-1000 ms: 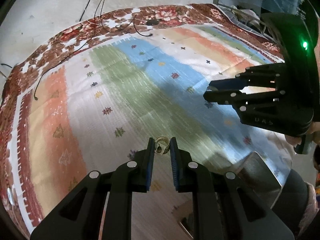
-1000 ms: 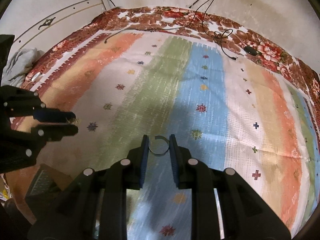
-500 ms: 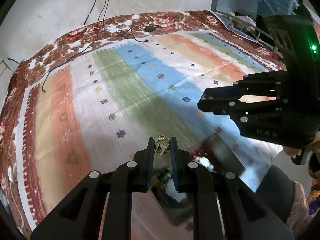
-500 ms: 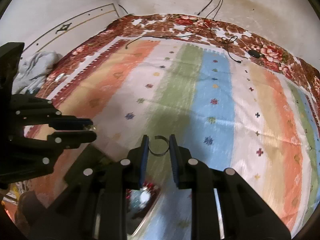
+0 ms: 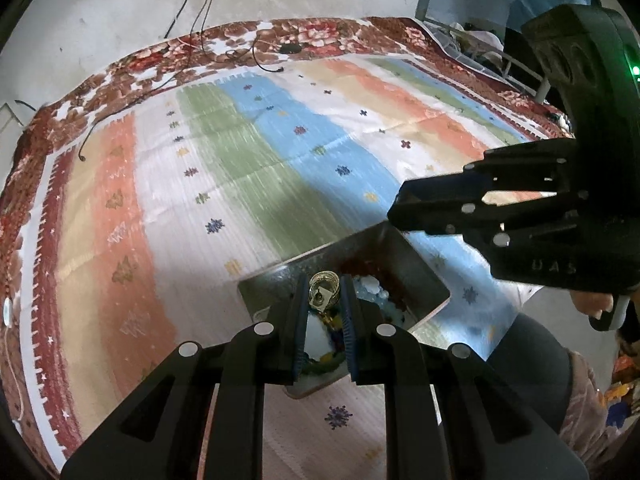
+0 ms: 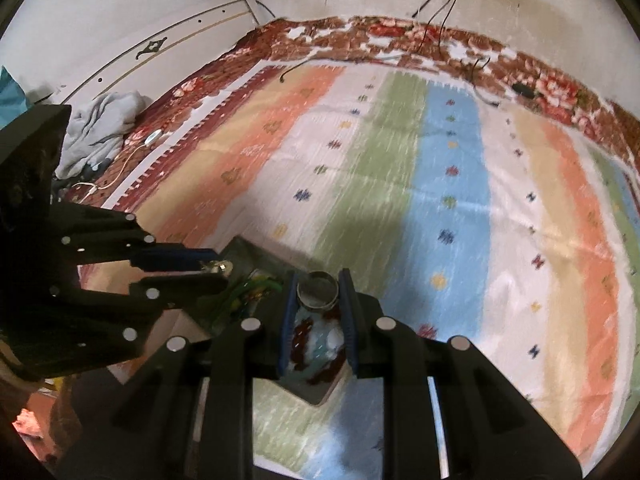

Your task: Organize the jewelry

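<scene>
Left wrist view, left gripper (image 5: pixel 324 294) clamped on gold ring (image 5: pixel 322 290), right gripper (image 6: pixel 317 292) pinching silver band (image 6: pixel 317 291), both above metal tray (image 5: pixel 416 268).

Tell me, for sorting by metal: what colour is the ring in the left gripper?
Gold ring, clearest in the left wrist view.

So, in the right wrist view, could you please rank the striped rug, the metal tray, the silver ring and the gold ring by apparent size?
1. striped rug
2. metal tray
3. silver ring, though nearness to the camera inflates it
4. gold ring
</scene>
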A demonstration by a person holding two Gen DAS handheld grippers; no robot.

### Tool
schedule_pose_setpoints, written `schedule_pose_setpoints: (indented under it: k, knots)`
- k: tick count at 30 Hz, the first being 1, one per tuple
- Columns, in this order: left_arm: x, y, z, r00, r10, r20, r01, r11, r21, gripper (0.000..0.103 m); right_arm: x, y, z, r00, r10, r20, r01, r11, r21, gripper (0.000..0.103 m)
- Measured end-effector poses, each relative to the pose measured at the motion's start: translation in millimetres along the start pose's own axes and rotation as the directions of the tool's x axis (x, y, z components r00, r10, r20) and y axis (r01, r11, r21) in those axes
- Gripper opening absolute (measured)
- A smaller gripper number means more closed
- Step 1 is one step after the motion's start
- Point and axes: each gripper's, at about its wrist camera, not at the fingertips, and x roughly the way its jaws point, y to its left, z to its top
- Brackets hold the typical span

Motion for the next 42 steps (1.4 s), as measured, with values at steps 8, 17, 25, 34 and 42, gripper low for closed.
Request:
schedule_pose_setpoints:
  k: [8, 17, 25, 34, 42]
  knots:
    - [12.0, 0.4, -12.5, 0.999, 0.036, -0.036, -0.036, 0.999, 0.014, 0.021, 11.7, -3.3, -8.4, 0.999, -0.05, -0.016, 0.05, 0.999, 0.002, 0.04]
    - [-3.7, 3.9, -21.4, 0.995, 0.102, 0.007, -0.102, 0.995, -0.004, 0.052, -2.0, -21.0, -15.1, 0.994, -0.102, 0.036, 0.098, 0.991, 0.094, 0.047]
    - [-24.8, 3.9, -29.5, 0.986, 0.154, 0.068, -0.148, 0.985, -0.084, 0.076, -30.7, -22.3, -23.1, 0.98, -0.166, 0.109, 0.149, 0.978, 0.147, 0.063]
    - [-39.9, -1.3, -47.1, 0.979, 0.169, 0.115, -0.149, 0.975, -0.164, 0.089, -56.3, -15.6, -41.2, 0.968, -0.201, 0.151, 0.175, 0.969, 0.173, 0.081]
    - [-57.8, -10.9, -56.9, 0.97, 0.185, 0.156, -0.155, 0.97, -0.189, 0.096, -80.6, -5.6, -57.3, 0.946, -0.259, 0.195, 0.222, 0.956, 0.191, 0.094]
